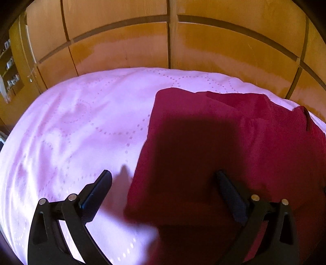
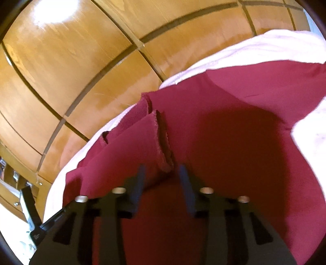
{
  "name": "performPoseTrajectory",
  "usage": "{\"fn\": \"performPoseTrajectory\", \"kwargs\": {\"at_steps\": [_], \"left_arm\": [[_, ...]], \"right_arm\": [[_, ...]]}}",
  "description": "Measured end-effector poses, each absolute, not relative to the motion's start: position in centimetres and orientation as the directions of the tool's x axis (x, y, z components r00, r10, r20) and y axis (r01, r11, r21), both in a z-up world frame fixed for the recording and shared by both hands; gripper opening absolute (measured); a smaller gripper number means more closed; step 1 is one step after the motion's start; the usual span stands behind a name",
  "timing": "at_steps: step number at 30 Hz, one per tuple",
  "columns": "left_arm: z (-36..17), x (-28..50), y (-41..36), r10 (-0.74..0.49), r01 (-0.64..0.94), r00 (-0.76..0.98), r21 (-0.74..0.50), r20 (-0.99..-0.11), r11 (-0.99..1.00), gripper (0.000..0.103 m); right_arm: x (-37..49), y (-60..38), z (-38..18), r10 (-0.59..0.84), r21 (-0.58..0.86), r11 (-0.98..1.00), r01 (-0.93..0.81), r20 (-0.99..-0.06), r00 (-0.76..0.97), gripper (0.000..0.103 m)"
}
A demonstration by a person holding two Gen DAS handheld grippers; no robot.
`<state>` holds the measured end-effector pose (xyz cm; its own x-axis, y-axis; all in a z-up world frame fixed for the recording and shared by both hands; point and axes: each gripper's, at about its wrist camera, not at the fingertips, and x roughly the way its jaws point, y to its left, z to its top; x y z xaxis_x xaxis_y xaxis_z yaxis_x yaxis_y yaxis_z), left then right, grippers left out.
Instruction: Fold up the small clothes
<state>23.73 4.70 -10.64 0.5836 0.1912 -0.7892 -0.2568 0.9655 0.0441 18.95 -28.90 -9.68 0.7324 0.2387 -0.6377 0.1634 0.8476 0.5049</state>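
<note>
We are hovering the left tool [image 1: 163,175] wide over the red garment [image 1: 234,142] on the bed [image 1: 81,126]; the right tool [image 2: 162,169], narrowly parted at 12 o'clock, is gripping nothing; folding looks barely begun.

A glossy wooden wardrobe [image 1: 126,44] fills the upper frame; below it lies a pink quilted bedspread [image 1: 77,126].

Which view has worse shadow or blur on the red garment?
Left wrist: hard shadow covers the middle of the red garment, fabric fairly sharp, left hand-held gripper crisp. Right wrist: softer shadow, motion blur on right hand-held gripper, glare on wardrobe panels.
</note>
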Motion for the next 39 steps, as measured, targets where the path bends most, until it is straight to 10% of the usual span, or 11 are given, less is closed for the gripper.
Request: {"fn": "performPoseTrajectory", "kwargs": {"at_steps": [17, 30, 39], "left_arm": [[-11.5, 22.8, 4.4, 0.153, -0.233, 0.592, 0.014, -0.791, 0.972, 0.101], [-11.9, 23.3, 4.1, 0.176, -0.237, 0.587, 0.040, -0.790, 0.971, 0.101], [-11.9, 23.3, 3.7, 0.191, -0.238, 0.585, 0.058, -0.788, 0.969, 0.101]], "right_arm": [[10.7, -47.9, -8.9, -0.030, 0.502, 0.724, 0.474, -0.663, 0.748, 0.049], [8.5, -64.5, -11.8, -0.168, 0.762, 0.331, 0.557, -0.533, 0.829, 0.048], [9.5, -67.4, -13.0, -0.213, 0.779, 0.238, 0.580, -0.541, 0.814, 0.010]]}}
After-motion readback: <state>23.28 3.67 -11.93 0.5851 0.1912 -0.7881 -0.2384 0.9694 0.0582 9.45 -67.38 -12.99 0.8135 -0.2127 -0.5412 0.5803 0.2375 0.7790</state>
